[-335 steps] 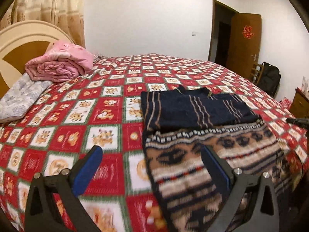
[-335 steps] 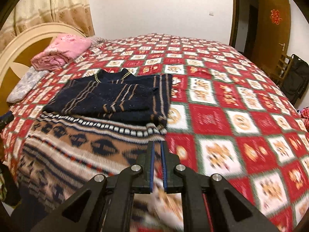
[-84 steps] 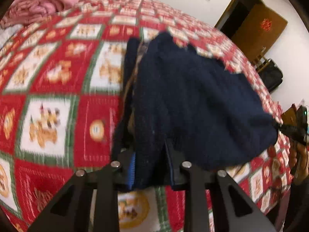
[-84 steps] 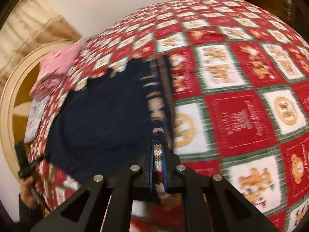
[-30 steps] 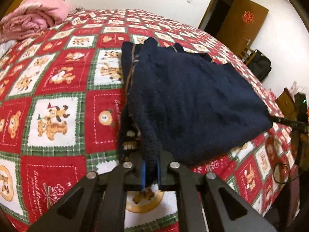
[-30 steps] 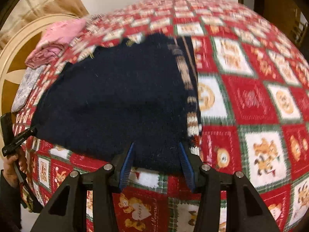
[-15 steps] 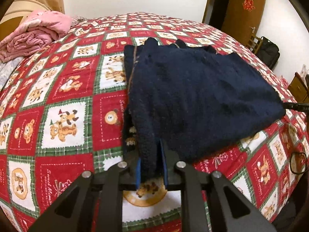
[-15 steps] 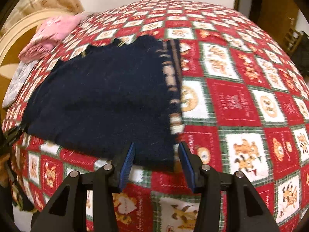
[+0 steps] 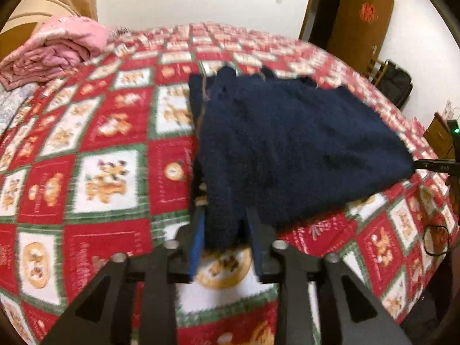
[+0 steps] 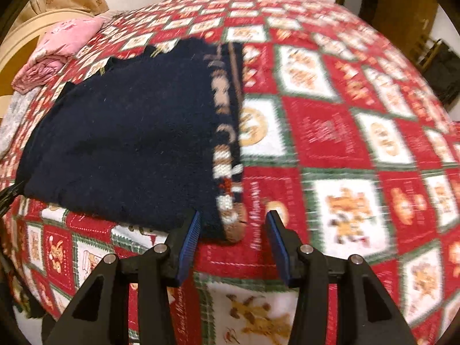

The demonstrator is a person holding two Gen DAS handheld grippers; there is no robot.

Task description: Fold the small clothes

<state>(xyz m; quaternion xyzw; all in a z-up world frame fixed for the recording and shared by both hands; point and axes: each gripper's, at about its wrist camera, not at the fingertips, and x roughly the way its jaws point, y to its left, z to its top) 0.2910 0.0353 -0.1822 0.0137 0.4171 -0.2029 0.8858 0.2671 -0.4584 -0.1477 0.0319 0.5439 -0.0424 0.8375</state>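
A dark navy sweater [image 9: 287, 143] lies folded on the red patterned bedspread [image 9: 100, 172], its brown and white patterned edge showing in the right wrist view [image 10: 224, 143]. My left gripper [image 9: 225, 241] is open, its blue pads a little apart on either side of the sweater's near left corner. My right gripper [image 10: 233, 238] is open wide, with the sweater's near right corner [image 10: 227, 230] lying between its fingers without being pinched.
A folded pink blanket [image 9: 54, 49] lies by the headboard at the back left, also in the right wrist view [image 10: 60, 46]. A brown door [image 9: 359, 20] and a black bag [image 9: 396, 83] stand at the back right. The bed's edge is just below the grippers.
My left gripper has opened and let go of the sweater's corner. My right gripper stayed open and drew back slightly. The sweater now rests folded on the bed.
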